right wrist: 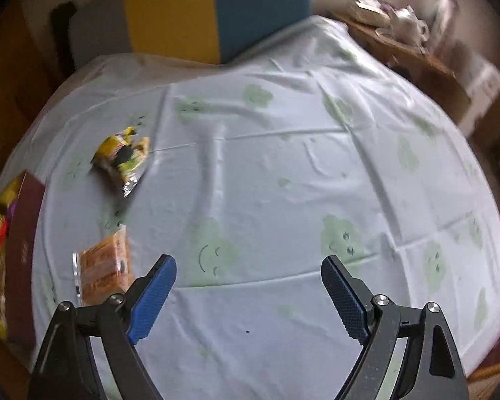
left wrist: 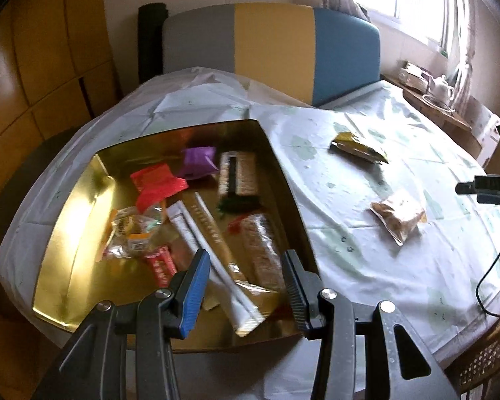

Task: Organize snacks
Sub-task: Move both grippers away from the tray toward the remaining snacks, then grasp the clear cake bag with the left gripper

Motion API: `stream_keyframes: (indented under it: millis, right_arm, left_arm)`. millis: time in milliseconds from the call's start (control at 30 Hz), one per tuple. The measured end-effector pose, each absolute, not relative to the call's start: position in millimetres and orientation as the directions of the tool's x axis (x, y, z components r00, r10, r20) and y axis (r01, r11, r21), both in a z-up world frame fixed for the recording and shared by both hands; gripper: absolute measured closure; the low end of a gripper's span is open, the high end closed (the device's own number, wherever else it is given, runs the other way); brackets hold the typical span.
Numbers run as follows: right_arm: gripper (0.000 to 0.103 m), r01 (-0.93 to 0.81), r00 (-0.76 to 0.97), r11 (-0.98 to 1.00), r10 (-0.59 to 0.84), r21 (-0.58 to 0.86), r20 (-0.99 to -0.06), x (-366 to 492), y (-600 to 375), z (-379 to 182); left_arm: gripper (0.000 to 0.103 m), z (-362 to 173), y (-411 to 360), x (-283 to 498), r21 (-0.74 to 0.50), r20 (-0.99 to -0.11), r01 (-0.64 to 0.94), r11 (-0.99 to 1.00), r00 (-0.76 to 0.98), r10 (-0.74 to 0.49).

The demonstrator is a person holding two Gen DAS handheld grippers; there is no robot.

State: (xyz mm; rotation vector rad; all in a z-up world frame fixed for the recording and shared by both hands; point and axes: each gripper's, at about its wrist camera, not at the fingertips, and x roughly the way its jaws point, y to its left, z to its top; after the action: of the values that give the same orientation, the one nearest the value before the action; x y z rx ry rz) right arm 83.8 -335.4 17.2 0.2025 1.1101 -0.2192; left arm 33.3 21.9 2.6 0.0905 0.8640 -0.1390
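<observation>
Now, left gripper (left wrist: pixel 246 286): fingers apart, holding nothing, over gold box (left wrist: pixel 70 233).
Right gripper (right wrist: pixel 248 295): fingers wide, empty.
Snacks: orange packet (right wrist: pixel 105 268), yellow packet (right wrist: pixel 123 158) on tabletop (right wrist: pixel 283 173).
Risk: thin packets could slip.

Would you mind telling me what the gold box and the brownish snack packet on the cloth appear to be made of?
Gold-lined box: apparently cardboard with metallic foil lining; its inner walls mirror the light, and its near edge looks like brown card. Brownish clear snack packet: probably thin glossy plastic film, since the contents show through and the edges look crimped.

Gold box (left wrist: pixel 70 240) holds snacks; two packets (left wrist: pixel 398 215) (left wrist: pixel 358 148) on cloth
</observation>
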Motion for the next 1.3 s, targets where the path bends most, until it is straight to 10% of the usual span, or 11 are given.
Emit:
stream_keyframes:
  millis: [1300]
  right_arm:
    - [0.014,0.310,0.461,0.946,-0.059,0.098,-0.886,78,-345,27]
  left_arm:
    - [0.046,-28,-140,50,0.002,-0.870,0.539,0.842,0.416,-0.265]
